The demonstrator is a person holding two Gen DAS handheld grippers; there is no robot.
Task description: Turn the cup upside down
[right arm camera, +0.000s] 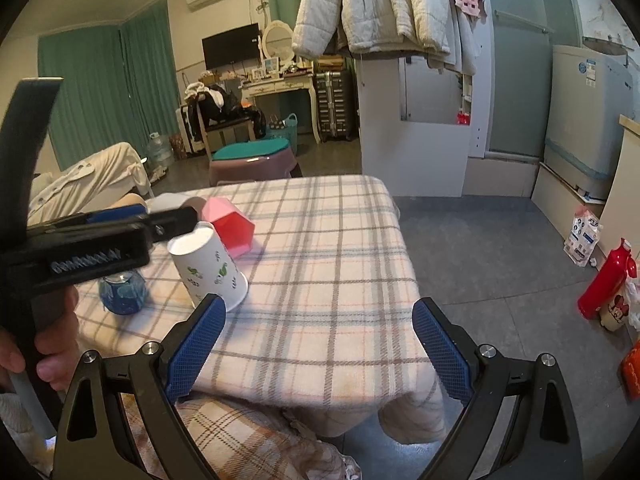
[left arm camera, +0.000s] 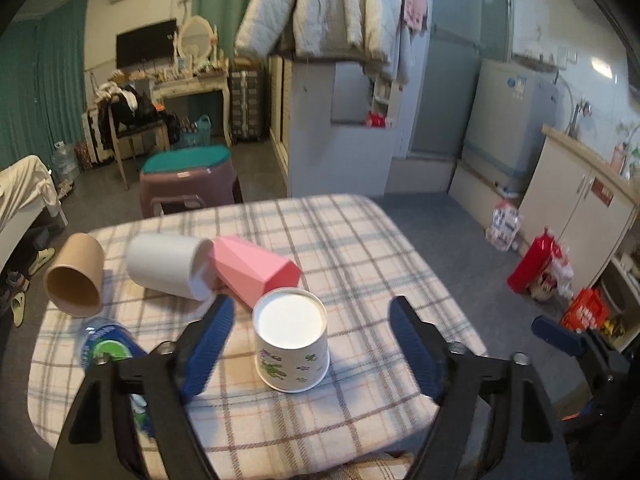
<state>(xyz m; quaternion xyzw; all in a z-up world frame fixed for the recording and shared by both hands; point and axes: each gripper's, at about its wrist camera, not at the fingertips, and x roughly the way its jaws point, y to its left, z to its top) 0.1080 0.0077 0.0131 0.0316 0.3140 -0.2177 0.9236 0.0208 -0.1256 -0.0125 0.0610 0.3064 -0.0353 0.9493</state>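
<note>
A white paper cup with green prints stands upside down, base up, on the plaid tablecloth. It also shows in the right wrist view. My left gripper is open, its blue fingers either side of the cup and apart from it. My right gripper is open and empty over the table's near right part, the cup just beyond its left finger. The left gripper's body shows at the left of the right wrist view.
A pink faceted cup, a white cup and a brown paper cup lie on their sides at the table's left. A blue bottle lies near the left edge. A stool stands beyond the table; red bags on the floor right.
</note>
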